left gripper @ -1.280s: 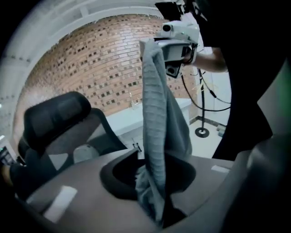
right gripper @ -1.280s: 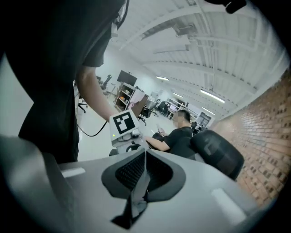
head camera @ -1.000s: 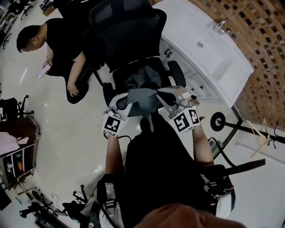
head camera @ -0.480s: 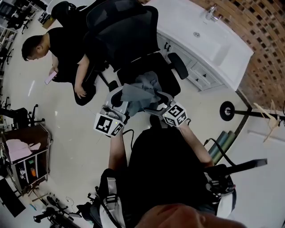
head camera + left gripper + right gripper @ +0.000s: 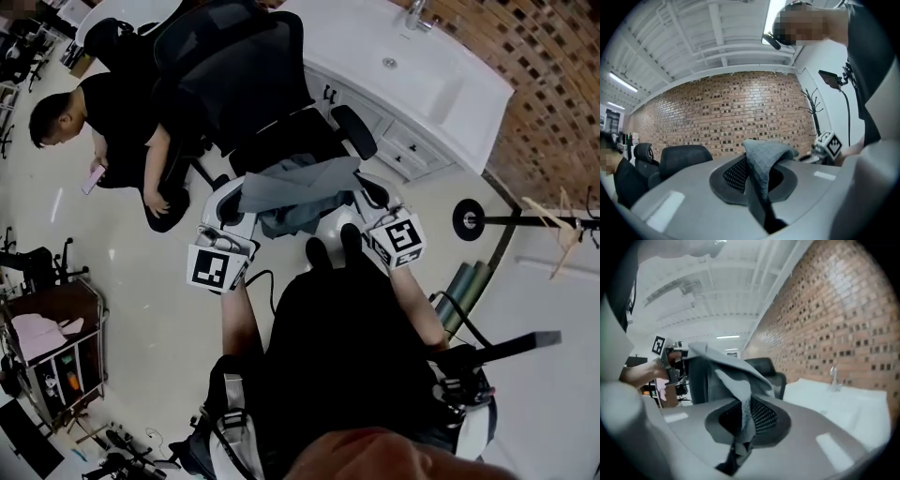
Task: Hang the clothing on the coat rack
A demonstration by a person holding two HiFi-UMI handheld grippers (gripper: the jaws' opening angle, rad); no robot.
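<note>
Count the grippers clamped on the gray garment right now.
2. The left gripper pinches the left end of the gray garment; the right gripper pinches its right end. Neither is hidden.

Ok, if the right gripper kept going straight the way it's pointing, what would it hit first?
Apart from the gray garment clamped in the right gripper, most likely the black office chair just ahead; depth is hard to judge.

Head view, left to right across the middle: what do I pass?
Seated person in black with a pink phone → left tongs → grey cloth garment → right tongs → round black base of the coat rack.
</note>
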